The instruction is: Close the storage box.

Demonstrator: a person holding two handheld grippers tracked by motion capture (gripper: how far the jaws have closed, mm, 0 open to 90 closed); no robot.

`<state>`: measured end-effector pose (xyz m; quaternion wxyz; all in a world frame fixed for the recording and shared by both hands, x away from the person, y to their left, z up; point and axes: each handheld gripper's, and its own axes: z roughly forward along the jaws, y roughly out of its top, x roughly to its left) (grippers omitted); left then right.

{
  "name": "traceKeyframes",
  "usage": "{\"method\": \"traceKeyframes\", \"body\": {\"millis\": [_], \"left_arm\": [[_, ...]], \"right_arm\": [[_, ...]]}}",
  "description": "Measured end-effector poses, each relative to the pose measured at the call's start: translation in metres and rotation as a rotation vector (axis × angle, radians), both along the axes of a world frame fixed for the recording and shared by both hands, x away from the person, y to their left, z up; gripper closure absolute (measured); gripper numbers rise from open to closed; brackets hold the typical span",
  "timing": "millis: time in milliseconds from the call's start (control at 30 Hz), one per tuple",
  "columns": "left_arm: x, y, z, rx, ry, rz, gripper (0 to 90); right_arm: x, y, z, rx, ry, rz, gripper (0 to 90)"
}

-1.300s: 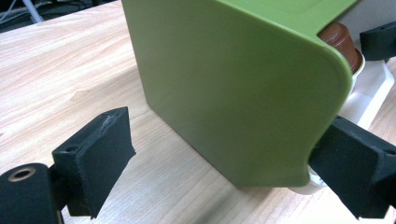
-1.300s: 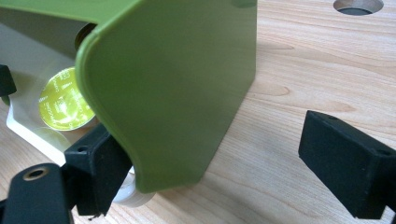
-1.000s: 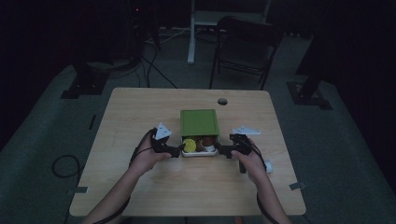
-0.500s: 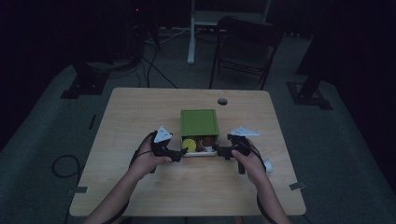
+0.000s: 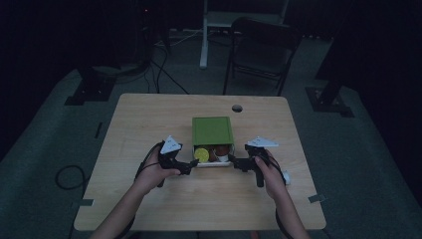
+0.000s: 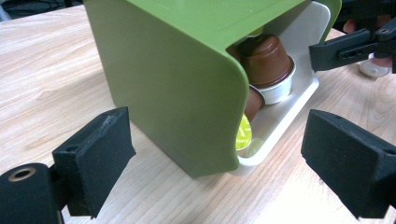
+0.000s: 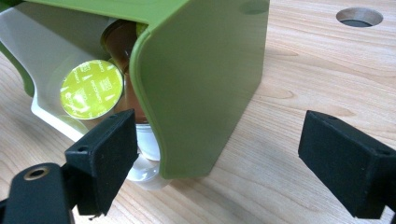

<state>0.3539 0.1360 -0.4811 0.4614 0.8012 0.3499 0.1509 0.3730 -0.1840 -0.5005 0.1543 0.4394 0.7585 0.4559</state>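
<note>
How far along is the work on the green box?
Done: the white drawer sticks out of the green box, showing pods. In hand: the left gripper and right gripper flank the box front, both open. Left: neither grips anything yet.

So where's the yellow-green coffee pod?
In the high view the yellow-green pod sits at the left of the green box's open front, beside brown pods, between both grippers.

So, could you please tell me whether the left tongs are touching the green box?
Apart. The left gripper view shows the left tongs open, wood grain visible between each pad and the green box.
</note>
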Motion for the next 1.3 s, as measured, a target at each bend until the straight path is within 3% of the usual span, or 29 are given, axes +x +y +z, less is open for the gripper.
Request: {"method": "traceKeyframes", "body": {"millis": [467,1300], "left_arm": [[-0.01,0.015,-0.01,0.008,0.03,0.028,9.4],[-0.033,0.066,-0.028,0.029,0.059,0.124,9.4]], "right_arm": [[-0.013,-0.012,0.0,-0.015,-0.011,-0.003,11.6],[-0.043,-0.037,-0.024,-0.093,0.016,-0.03,11.6]]}}
